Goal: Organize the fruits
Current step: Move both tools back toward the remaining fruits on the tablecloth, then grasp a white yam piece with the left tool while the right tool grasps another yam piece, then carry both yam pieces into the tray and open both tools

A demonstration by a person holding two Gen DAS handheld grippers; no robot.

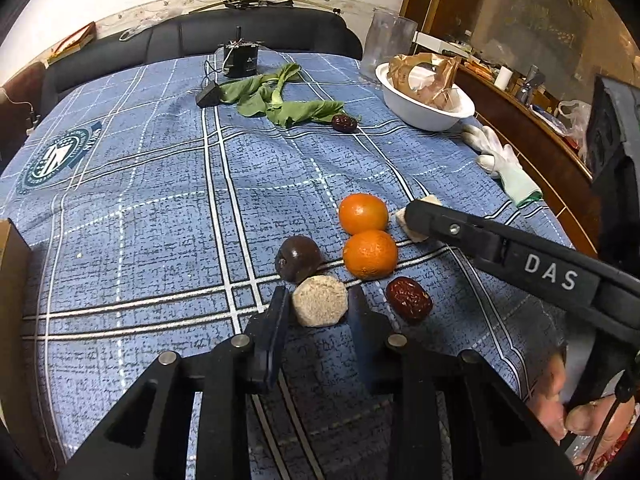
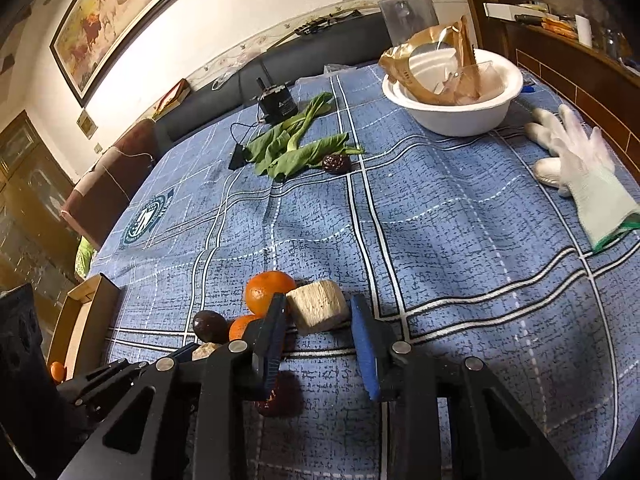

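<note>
Two oranges [image 1: 363,214] [image 1: 370,254], a dark round fruit [image 1: 298,258] and a red date [image 1: 409,299] lie together on the blue checked tablecloth [image 1: 160,208]. My left gripper [image 1: 320,306] is open around a beige cake-like piece [image 1: 319,300]. My right gripper [image 2: 320,316] is open around a second beige block [image 2: 318,312], with an orange [image 2: 266,290] just to its left. Its arm also shows in the left wrist view [image 1: 500,240]. Another date [image 1: 344,123] lies far off by the greens.
Green leaves [image 1: 280,100], a black device [image 1: 240,60] with a cable and a white bowl [image 1: 420,108] holding a brown bag stand at the far side. White gloves [image 2: 576,164] lie at the right. A cardboard box [image 2: 80,320] with an orange inside sits at the left edge.
</note>
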